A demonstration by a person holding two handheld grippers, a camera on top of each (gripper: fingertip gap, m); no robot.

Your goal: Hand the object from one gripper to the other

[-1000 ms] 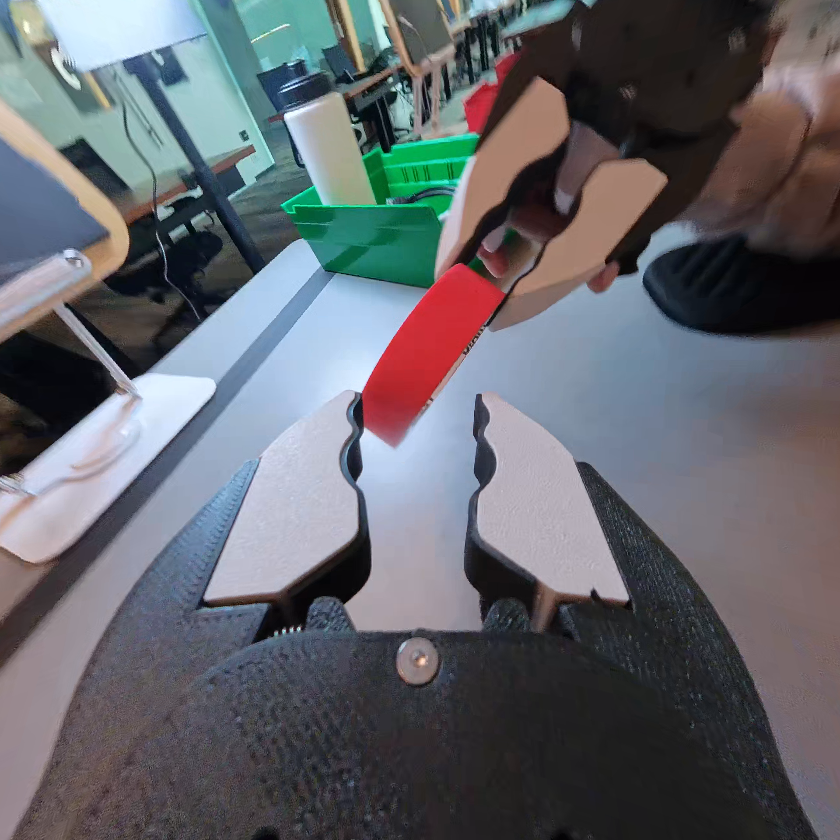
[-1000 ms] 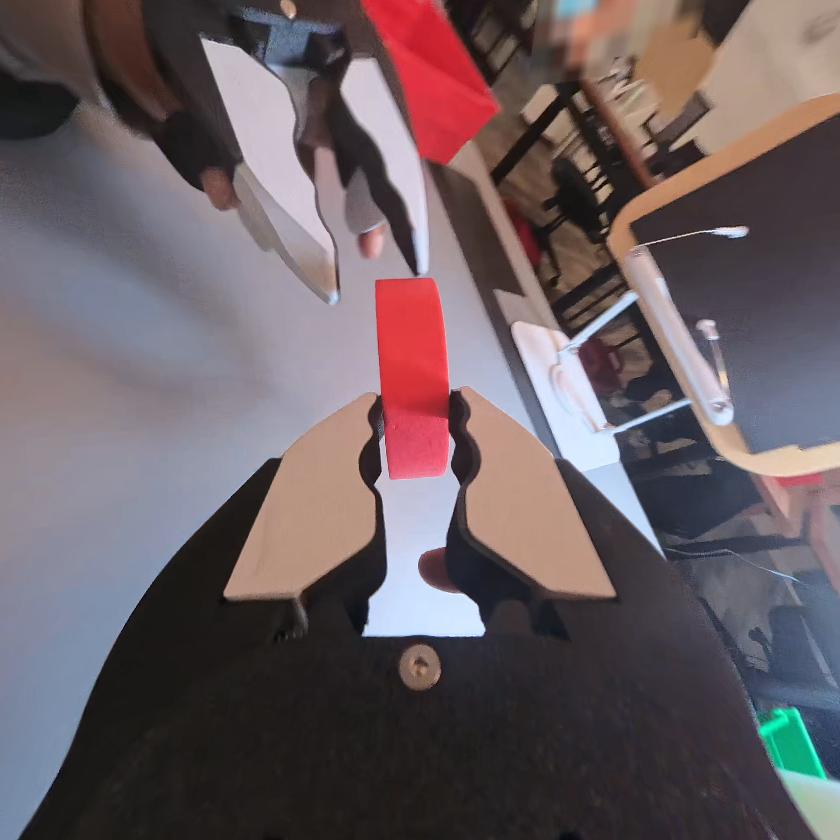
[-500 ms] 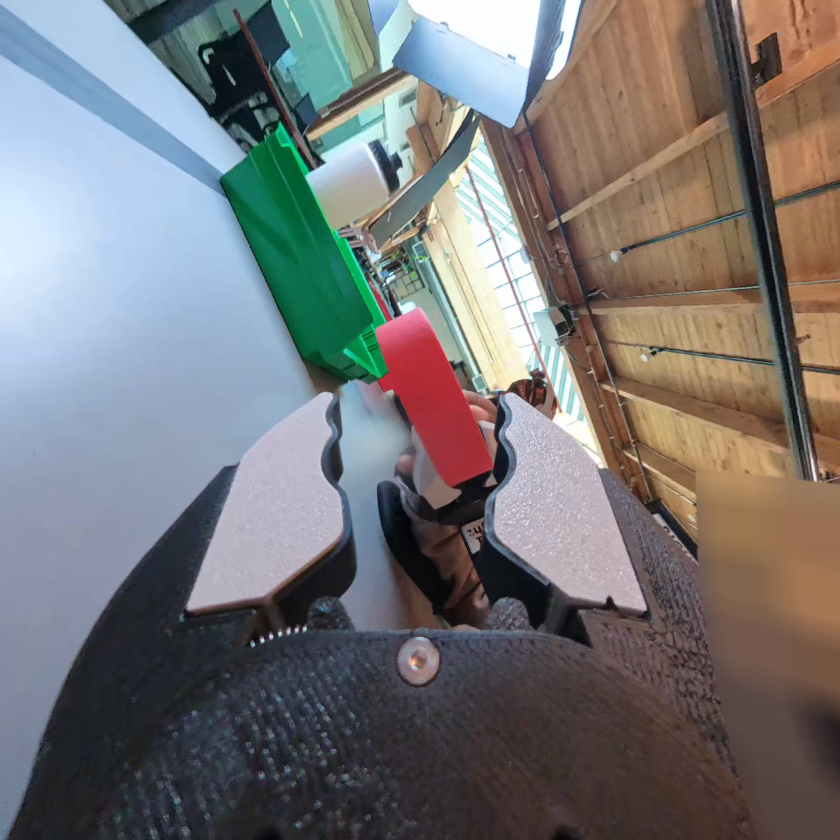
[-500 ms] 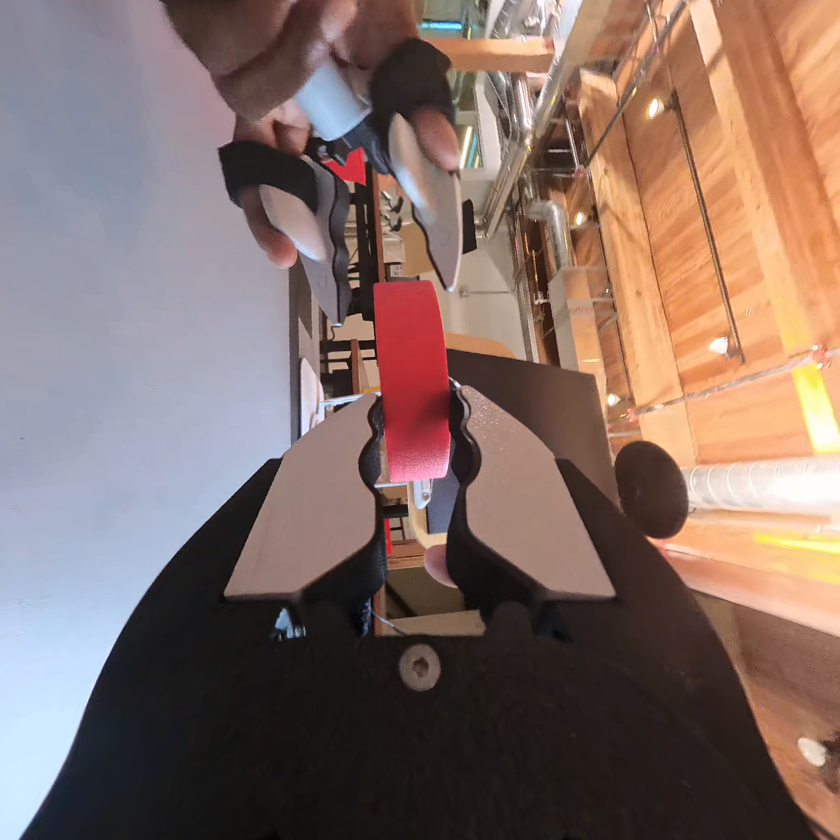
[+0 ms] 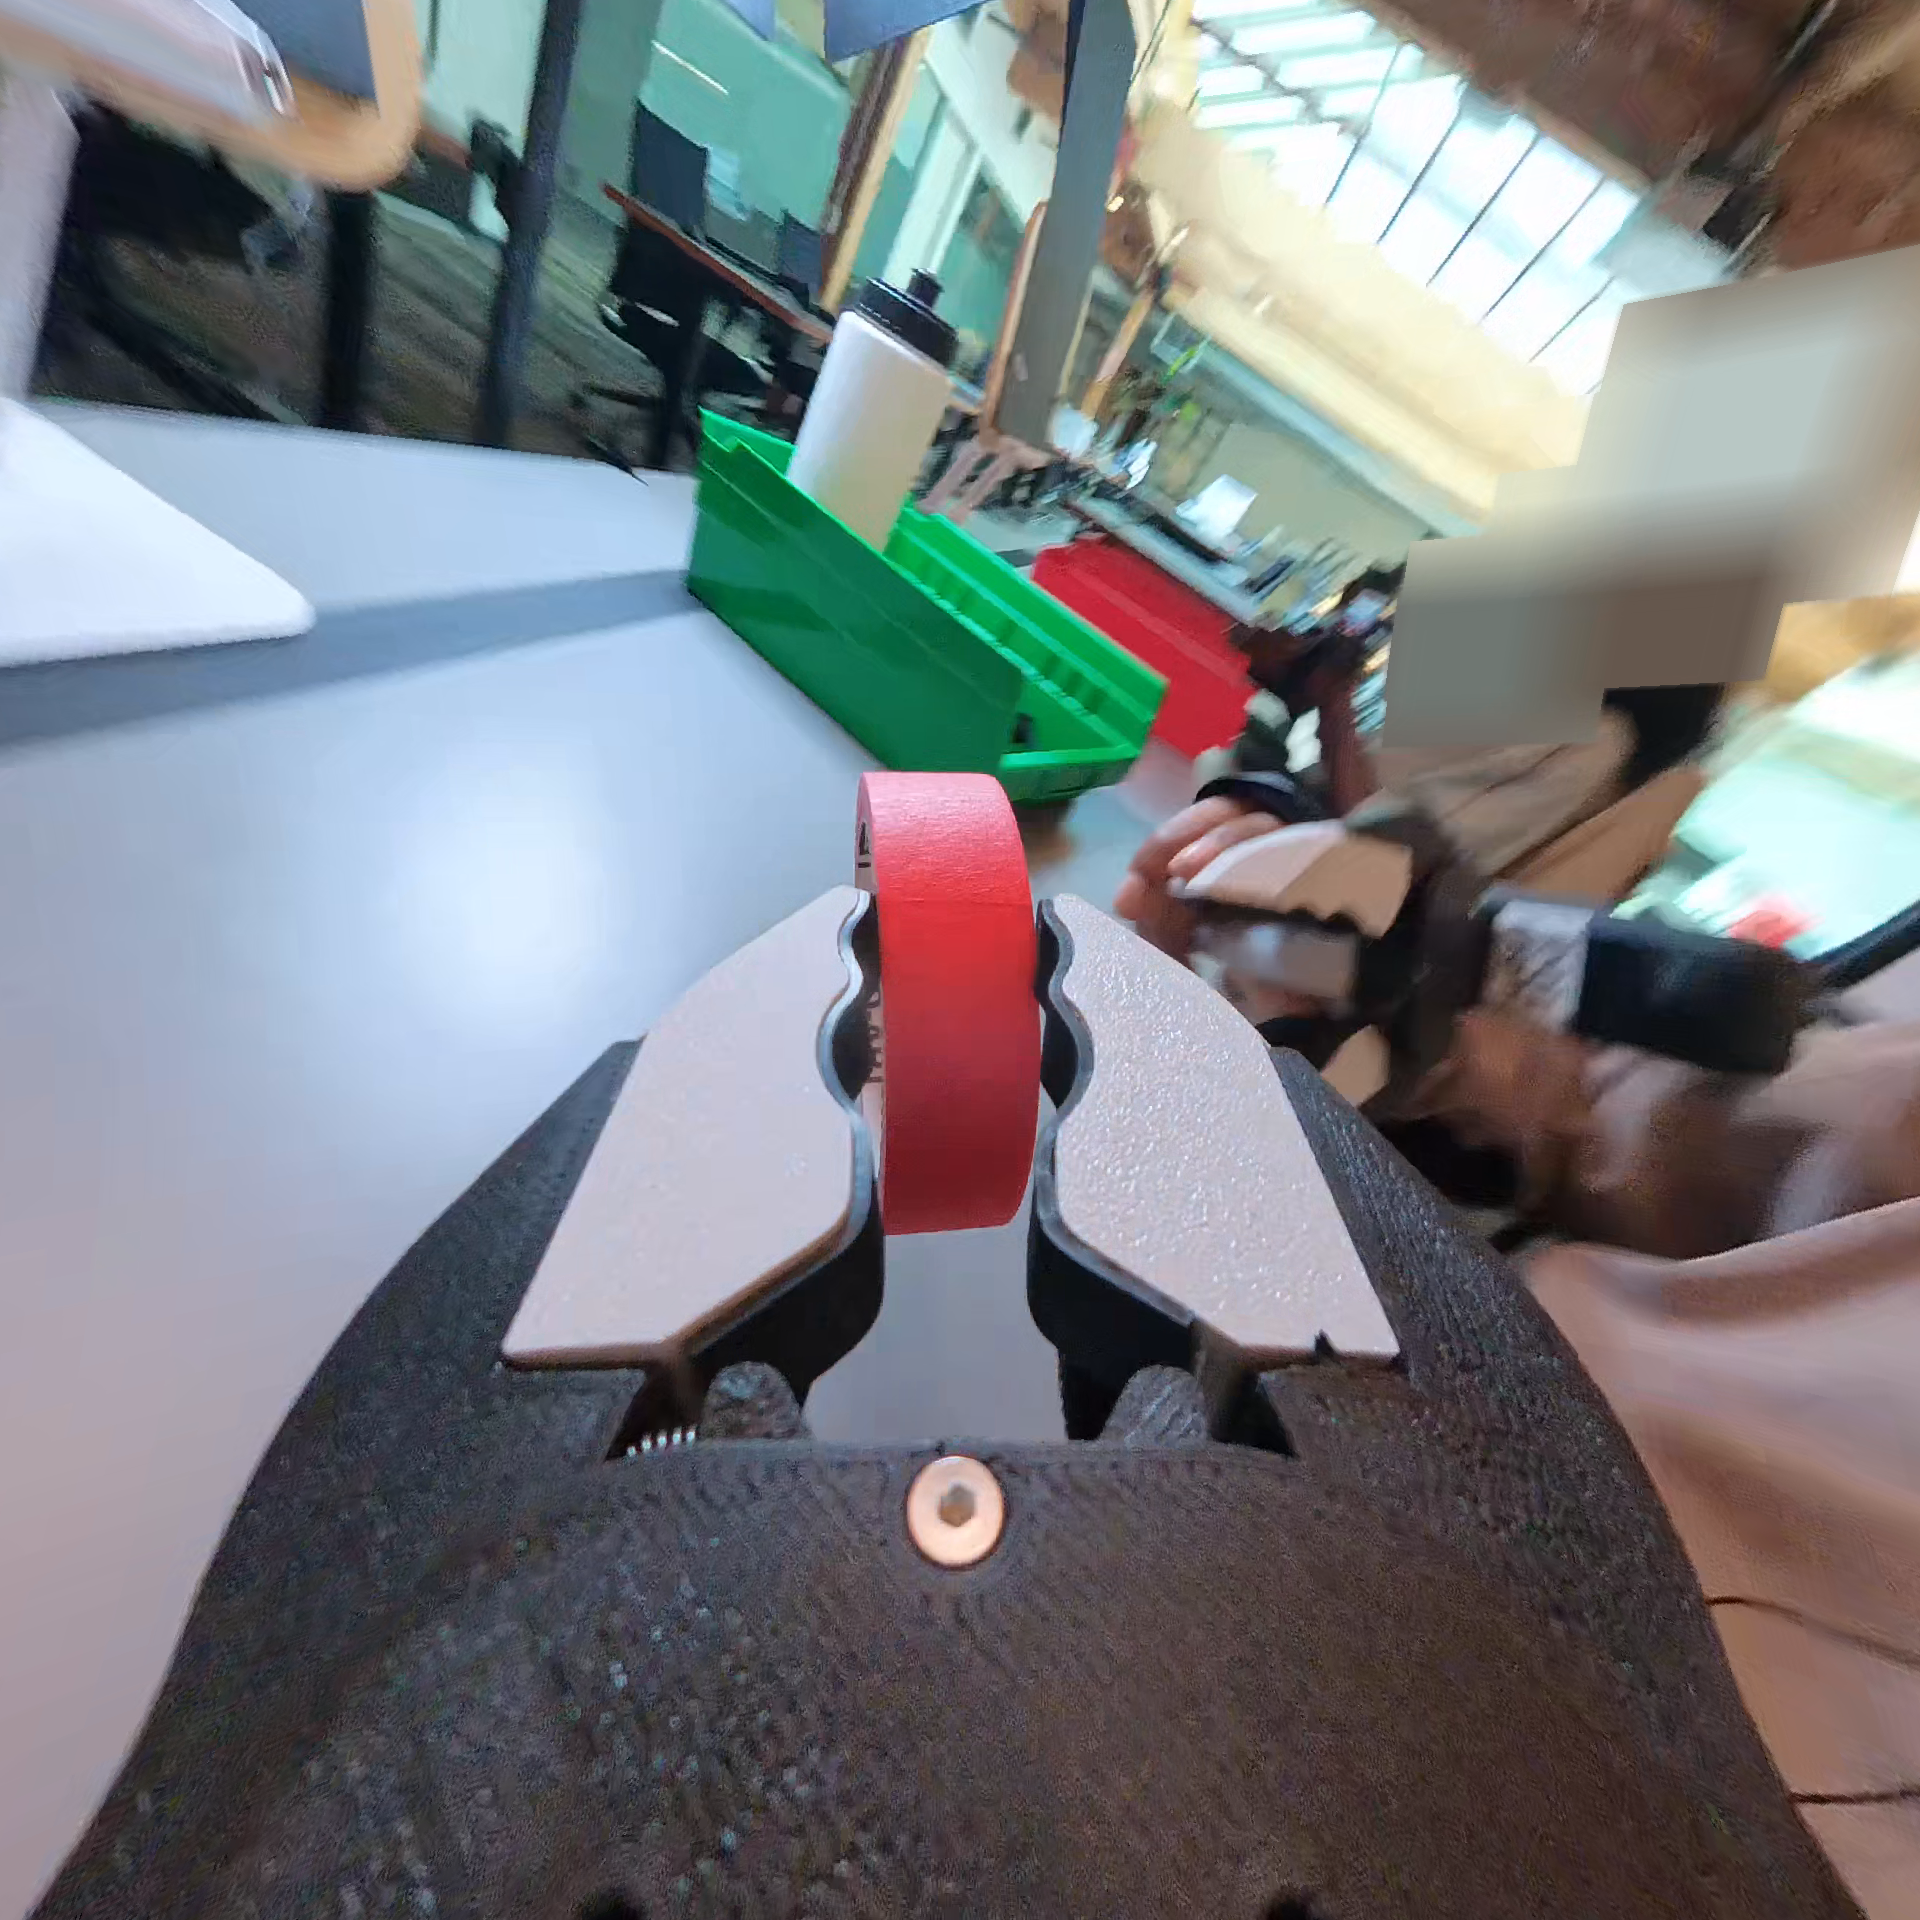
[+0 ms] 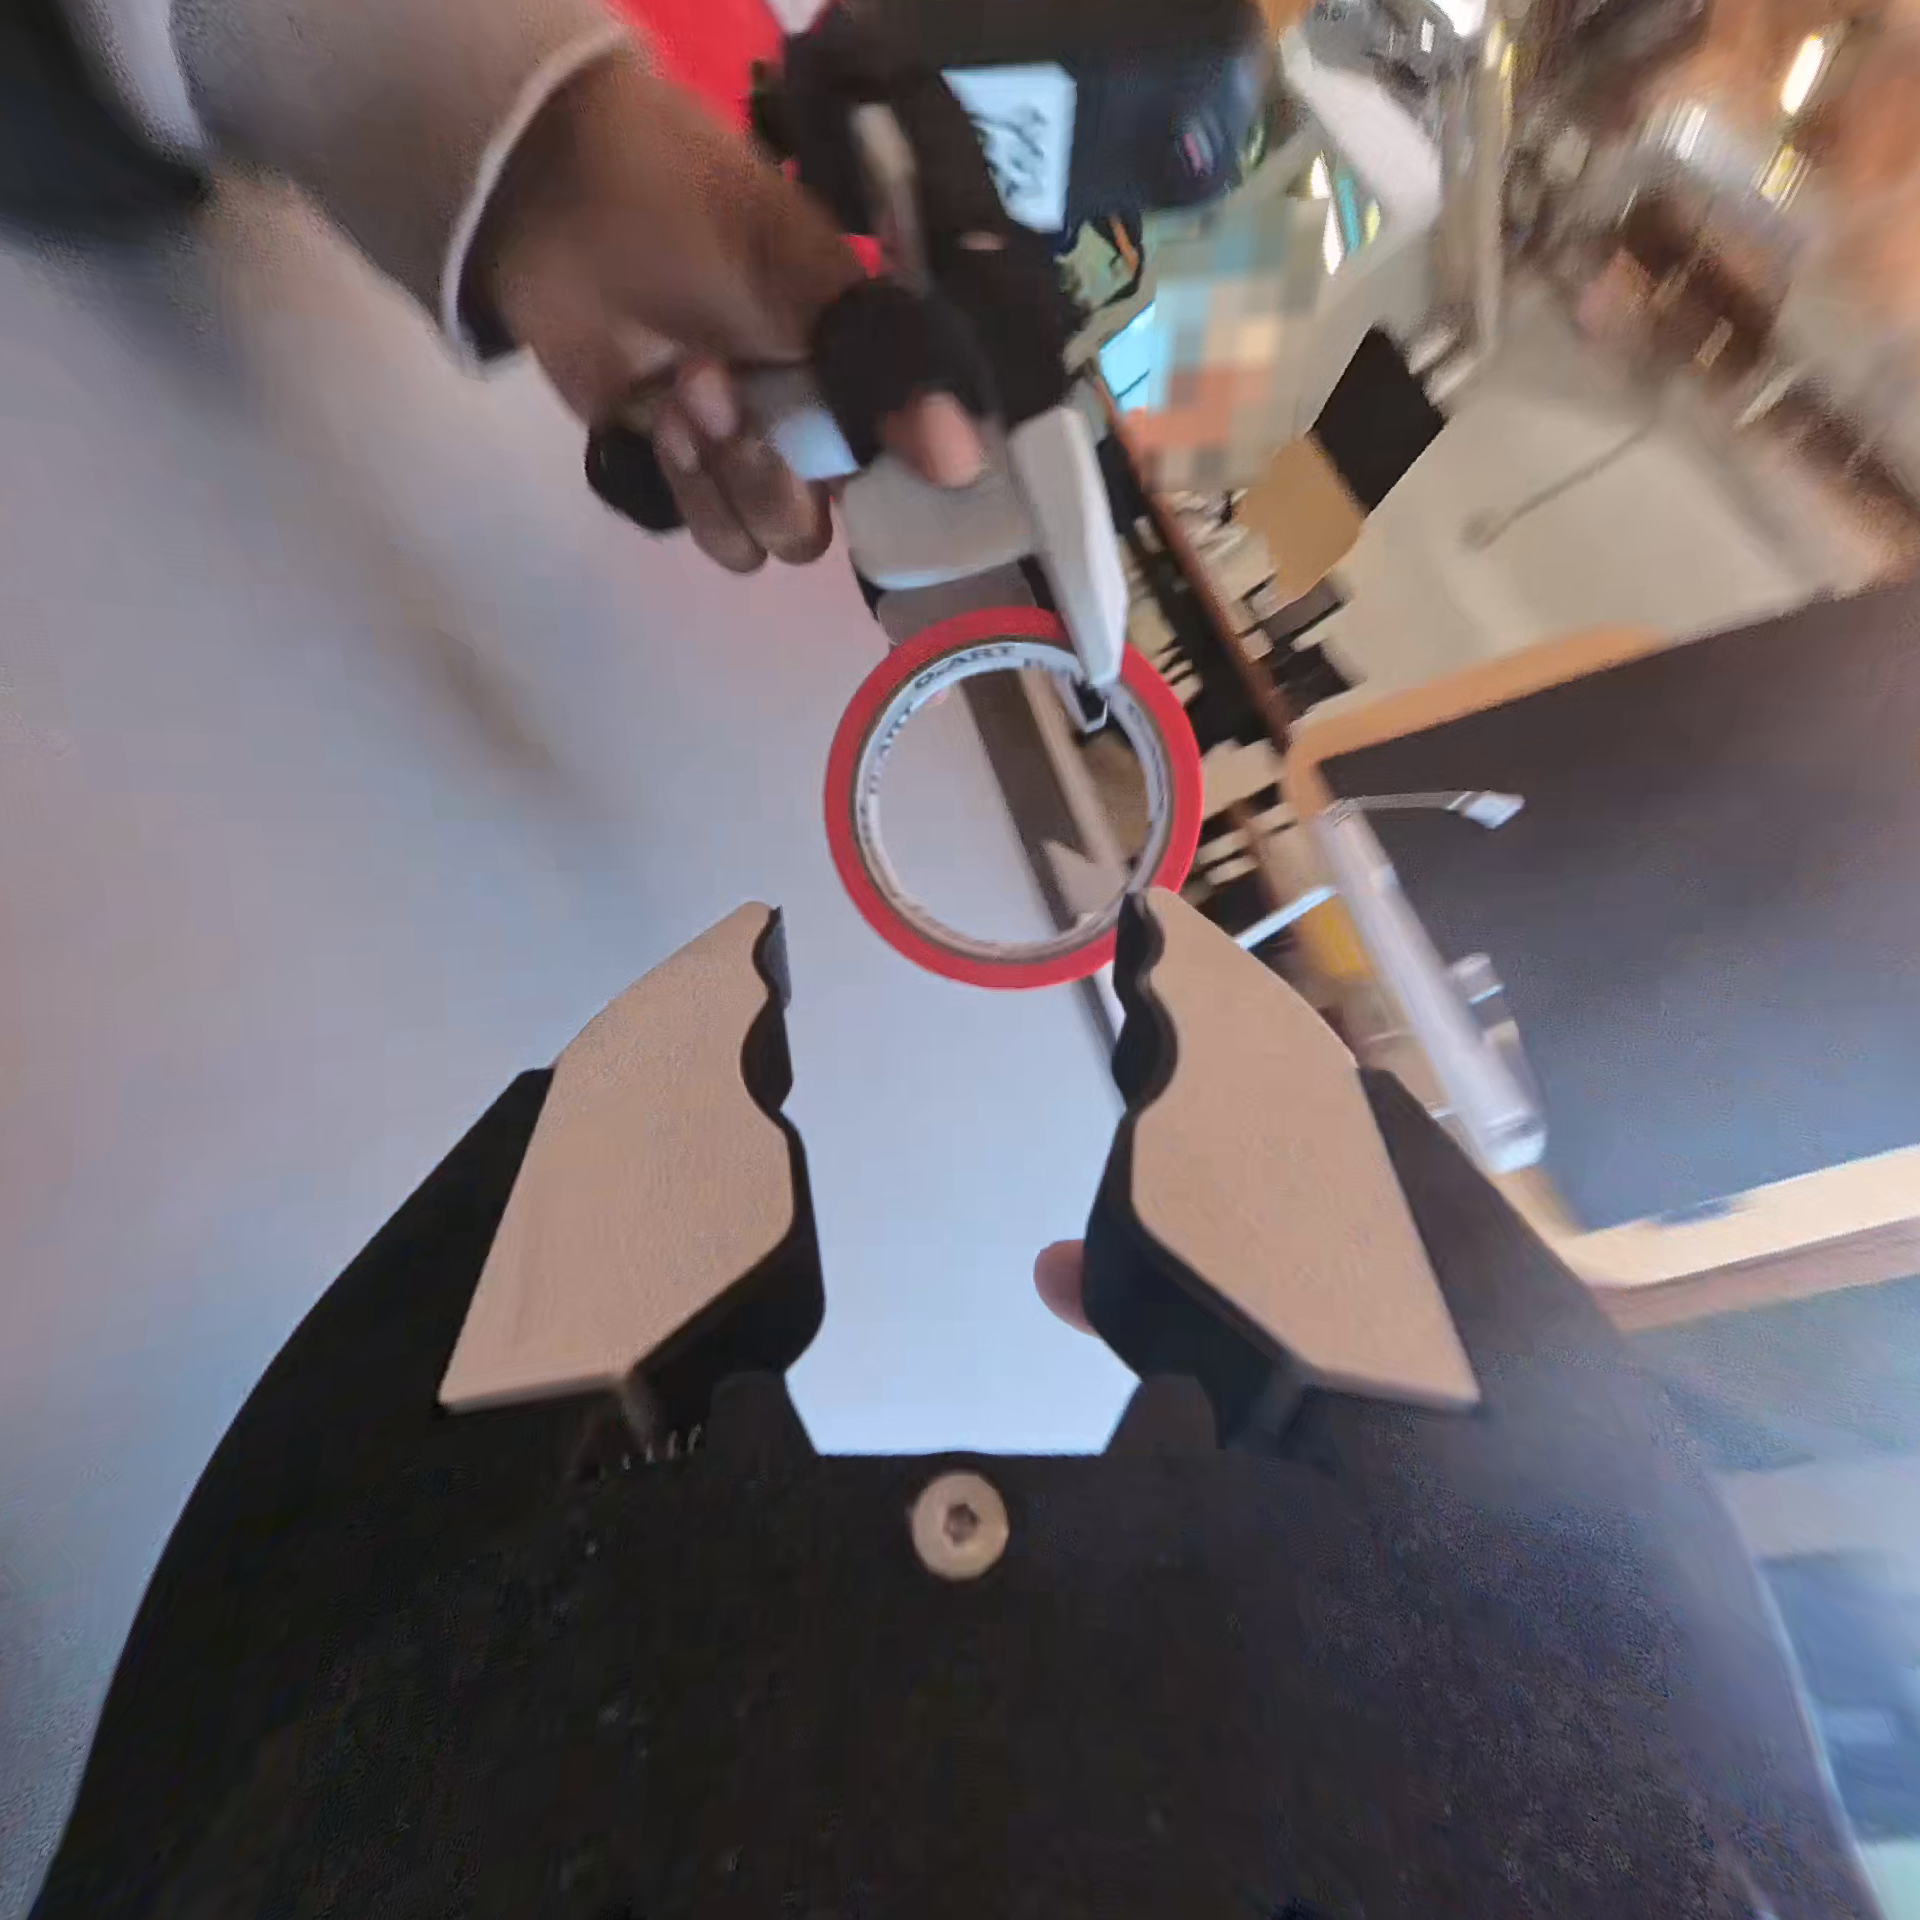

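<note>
Tape roll, red, edge-on, pinched between left claw fingers, held above grey surface. Right claw spread wide, gripping nothing, tape roll just beyond its tips, ring face toward it, near right fingertip. Left claw seen there clamped on roll's far rim. Green bin and white bottle well ahead of left claw.

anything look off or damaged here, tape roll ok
Nothing stands out. The red tape roll looks round and intact, held edge-on in the left gripper; the right gripper is open just clear of it.
</note>
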